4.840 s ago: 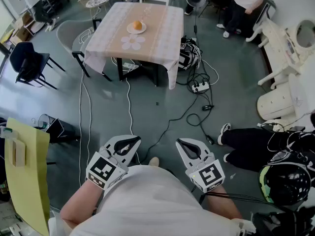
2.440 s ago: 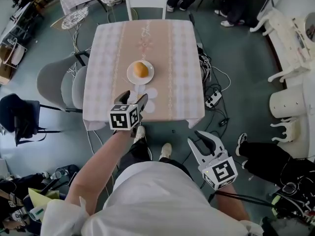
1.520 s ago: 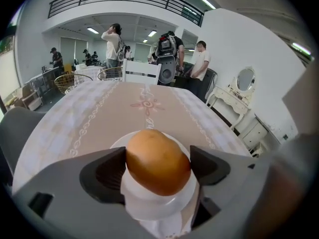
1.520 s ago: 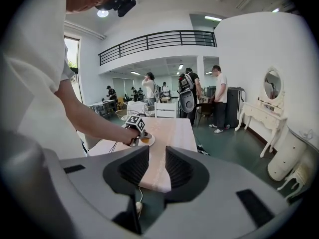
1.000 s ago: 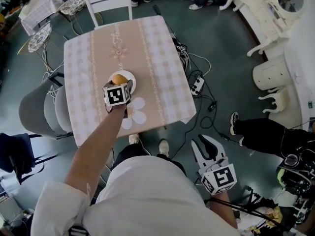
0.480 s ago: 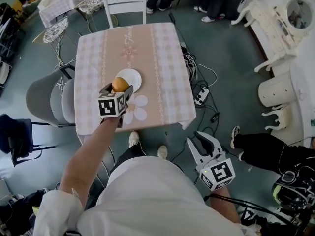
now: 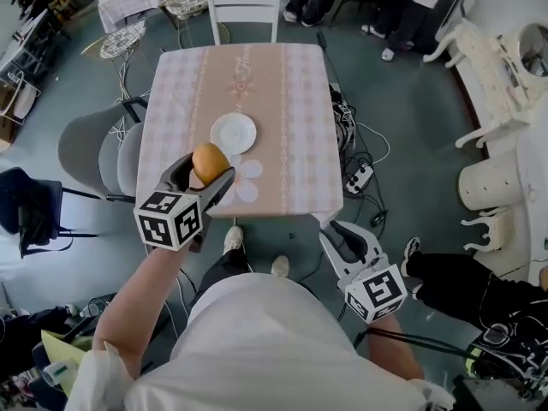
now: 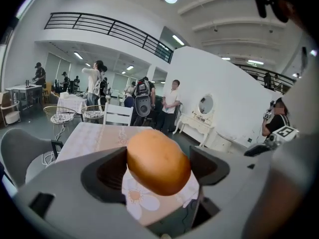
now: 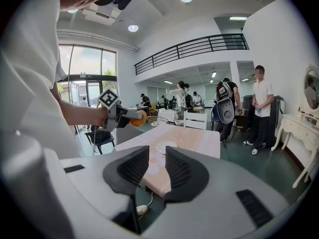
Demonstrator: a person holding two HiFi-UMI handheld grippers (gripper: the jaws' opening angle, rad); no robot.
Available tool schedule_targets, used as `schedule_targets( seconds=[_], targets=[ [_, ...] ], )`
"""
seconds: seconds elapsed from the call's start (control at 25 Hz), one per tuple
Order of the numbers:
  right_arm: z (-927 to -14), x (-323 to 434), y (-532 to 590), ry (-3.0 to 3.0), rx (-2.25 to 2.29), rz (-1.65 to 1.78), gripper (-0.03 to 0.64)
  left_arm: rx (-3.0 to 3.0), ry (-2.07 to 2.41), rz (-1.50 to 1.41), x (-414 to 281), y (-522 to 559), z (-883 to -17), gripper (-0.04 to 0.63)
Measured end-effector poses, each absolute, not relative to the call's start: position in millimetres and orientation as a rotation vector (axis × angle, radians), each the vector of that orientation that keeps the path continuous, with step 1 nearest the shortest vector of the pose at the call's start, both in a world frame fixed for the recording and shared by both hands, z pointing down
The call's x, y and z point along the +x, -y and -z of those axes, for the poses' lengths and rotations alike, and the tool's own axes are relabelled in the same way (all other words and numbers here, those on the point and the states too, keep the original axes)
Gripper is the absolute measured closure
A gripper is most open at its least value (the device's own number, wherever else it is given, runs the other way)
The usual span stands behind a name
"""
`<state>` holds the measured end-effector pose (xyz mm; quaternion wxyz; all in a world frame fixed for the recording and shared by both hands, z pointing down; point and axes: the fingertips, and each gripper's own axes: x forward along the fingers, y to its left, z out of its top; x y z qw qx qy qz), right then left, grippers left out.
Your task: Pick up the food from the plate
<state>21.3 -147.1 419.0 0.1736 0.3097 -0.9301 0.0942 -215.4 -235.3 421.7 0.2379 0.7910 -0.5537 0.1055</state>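
An orange, rounded piece of food (image 7: pixel 210 163) is held in the air by my left gripper (image 7: pixel 205 168), whose jaws are shut on its two sides. It hangs over the near edge of the table (image 7: pixel 295 118), clear of the plate. In the left gripper view the food (image 8: pixel 158 161) fills the space between the jaws of that gripper (image 8: pixel 158 168). The white plate (image 7: pixel 234 133) lies bare on the pink checked cloth. My right gripper (image 7: pixel 349 234) hangs low beside my body, short of the table, open by a narrow gap with nothing in it (image 9: pixel 157 158).
A white chair (image 7: pixel 245 2) stands at the table's far end and a grey chair (image 7: pixel 90 148) at its left. Cables and a power strip (image 7: pixel 360 178) lie on the floor to the right. People stand beyond the table; white furniture (image 7: pixel 505 58) lines the right.
My left gripper reached out to the plate, shut on the food and carried it up and back toward me; the plate is now bare. The right gripper stayed low.
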Motion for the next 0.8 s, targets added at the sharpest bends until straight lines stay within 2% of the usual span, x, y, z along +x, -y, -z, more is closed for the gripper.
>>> schedule_targets(
  seconds=[0.4, 0.8],
  targets=[
    [-420, 20, 146, 2.684, 0.735, -0.221, 0.506, 2.271, 1.552, -0.264, -187, 150, -371, 0.185],
    [-423, 11, 141, 2.702, 0.64, -0.198, 0.506, 2.334, 1.554, -0.266, -162, 114, -349, 0.184]
  ],
)
